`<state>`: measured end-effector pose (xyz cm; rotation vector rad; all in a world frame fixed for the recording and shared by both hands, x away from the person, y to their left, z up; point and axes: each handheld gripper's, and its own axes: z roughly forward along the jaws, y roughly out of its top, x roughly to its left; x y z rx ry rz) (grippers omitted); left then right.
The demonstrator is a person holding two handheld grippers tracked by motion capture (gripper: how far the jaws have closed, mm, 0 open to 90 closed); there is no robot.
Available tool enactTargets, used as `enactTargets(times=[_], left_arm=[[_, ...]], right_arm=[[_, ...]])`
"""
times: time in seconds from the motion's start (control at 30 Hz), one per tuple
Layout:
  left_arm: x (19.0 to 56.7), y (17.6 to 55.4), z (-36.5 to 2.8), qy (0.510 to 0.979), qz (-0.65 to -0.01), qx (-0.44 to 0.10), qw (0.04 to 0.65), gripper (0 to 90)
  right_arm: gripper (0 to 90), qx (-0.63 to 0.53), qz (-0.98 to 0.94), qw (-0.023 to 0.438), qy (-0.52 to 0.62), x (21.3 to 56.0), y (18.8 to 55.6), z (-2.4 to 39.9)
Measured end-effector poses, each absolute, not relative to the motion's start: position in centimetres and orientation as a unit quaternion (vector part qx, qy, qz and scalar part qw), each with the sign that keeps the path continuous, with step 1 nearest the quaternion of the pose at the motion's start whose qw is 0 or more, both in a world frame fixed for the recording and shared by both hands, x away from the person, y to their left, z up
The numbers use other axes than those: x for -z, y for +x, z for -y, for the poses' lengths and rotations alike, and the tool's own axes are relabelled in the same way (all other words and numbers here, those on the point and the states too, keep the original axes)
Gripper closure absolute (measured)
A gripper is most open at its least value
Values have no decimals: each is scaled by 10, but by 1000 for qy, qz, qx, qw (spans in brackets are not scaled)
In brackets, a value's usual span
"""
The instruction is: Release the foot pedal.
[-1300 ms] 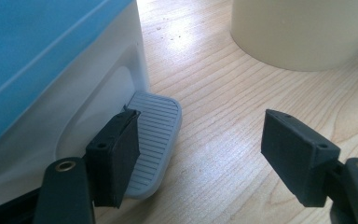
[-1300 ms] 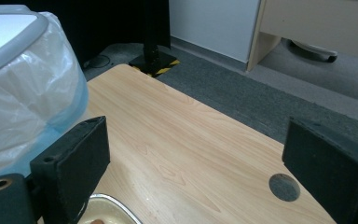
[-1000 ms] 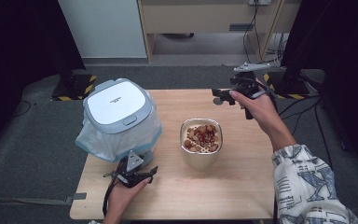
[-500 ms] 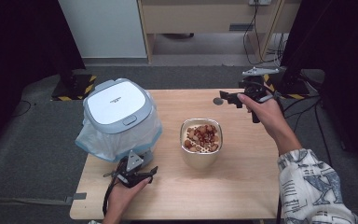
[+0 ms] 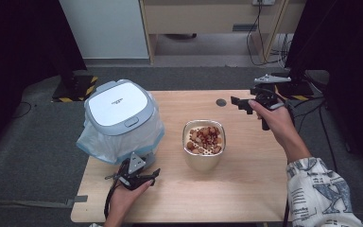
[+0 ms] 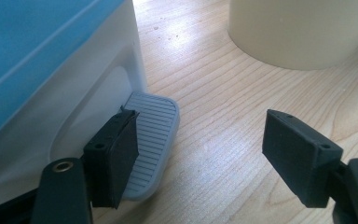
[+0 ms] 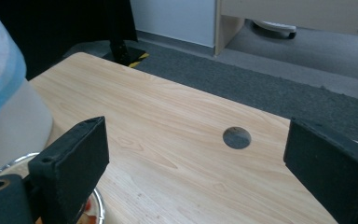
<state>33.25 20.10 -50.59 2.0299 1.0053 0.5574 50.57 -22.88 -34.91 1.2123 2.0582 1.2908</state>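
Observation:
A pedal bin [image 5: 120,118] with a pale blue-grey lid and a plastic liner stands at the table's left. Right of it is a cream container [image 5: 204,142] with a metal rim, filled with brown and red food pieces. My left gripper [image 5: 152,177] lies low on the table in front of the bin, open. In the left gripper view its jaws [image 6: 200,135] gape over bare wood, the left one just over the bin's grey ribbed pedal [image 6: 151,135]. My right gripper [image 5: 237,104] hovers open above the table's far right, pointing left, with nothing between its jaws [image 7: 196,144].
A round cable hole [image 5: 221,102] pierces the wooden table [image 5: 246,189] near its far edge, just left of my right gripper. Grey carpet surrounds the table. A wooden cabinet and cables stand beyond it. The container's rim [image 7: 95,205] shows low in the right gripper view.
My right hand has drifted a little to the right and lower, toward the near side, with its jaws still open. The left hand and gripper have kept still.

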Motion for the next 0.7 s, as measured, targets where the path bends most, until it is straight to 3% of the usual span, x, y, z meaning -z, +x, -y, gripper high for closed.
enactTargets(times=[0.7], left_arm=[[507,333,-201,799,-396,-221,395,251]], right_arm=[[64,-420,-723,226,500,418,475,265]])
